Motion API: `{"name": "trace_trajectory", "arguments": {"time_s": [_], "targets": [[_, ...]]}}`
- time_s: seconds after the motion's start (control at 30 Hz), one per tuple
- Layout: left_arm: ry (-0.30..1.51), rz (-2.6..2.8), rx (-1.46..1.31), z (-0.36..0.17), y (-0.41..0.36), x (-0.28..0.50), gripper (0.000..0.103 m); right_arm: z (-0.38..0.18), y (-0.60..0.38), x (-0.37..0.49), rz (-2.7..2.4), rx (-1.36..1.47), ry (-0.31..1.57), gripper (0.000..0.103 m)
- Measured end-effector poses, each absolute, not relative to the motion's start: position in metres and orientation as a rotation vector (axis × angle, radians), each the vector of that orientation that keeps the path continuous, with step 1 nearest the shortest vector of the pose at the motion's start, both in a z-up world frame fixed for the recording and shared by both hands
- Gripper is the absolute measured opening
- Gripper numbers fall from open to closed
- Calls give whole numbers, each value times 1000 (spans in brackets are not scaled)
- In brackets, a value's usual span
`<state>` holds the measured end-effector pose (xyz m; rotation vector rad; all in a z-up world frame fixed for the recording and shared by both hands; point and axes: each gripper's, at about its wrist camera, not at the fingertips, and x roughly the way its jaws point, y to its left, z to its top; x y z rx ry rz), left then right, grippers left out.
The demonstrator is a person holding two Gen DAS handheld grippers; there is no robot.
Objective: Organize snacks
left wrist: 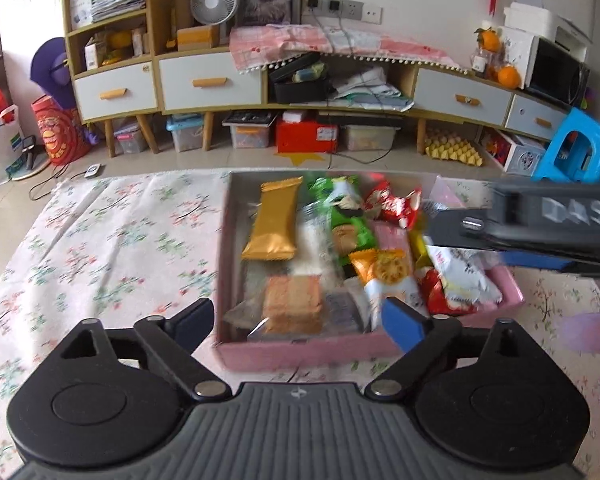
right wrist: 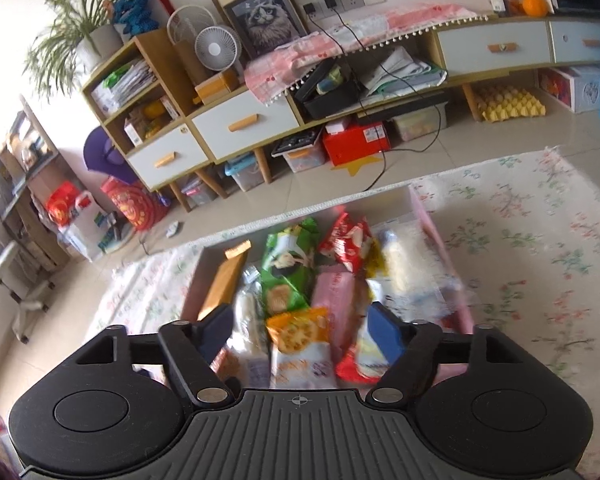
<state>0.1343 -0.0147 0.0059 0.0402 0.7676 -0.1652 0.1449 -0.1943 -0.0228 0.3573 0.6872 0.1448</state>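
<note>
Left of the pink box (left wrist: 300, 354), the floral-clothed table (left wrist: 100, 248) lies bare right out to its edge. The left tongs (left wrist: 304, 320) gape over the box's near wall, gripping nothing. Inside, snacks crowd together: gold wafer pack (left wrist: 274, 220) leftmost, green packet (left wrist: 346, 216) beside it, orange cracker pack (left wrist: 388, 270) further right. The right tongs (right wrist: 300, 330) hang open above them, empty.

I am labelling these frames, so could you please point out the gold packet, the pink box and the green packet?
gold packet (left wrist: 273, 220), left wrist view, middle of wrapper.
pink box (left wrist: 300, 354), left wrist view, near outer wall.
green packet (right wrist: 286, 270), right wrist view, middle of wrapper.
</note>
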Motion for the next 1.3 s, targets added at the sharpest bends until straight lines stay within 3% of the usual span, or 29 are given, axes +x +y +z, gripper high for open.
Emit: {"name": "trace_trajectory", "arguments": {"time_s": [0.37,0.8,1.3], "targets": [[839,-106,68,22,9,103,102,-4,-221,94,61,297,737,93],[897,-89,44,14,8,43,103,-10,-202,14,63,212,751,99],[916,-47,50,6,1,28,103,-42,-178,5,38,113,826,102]]}}
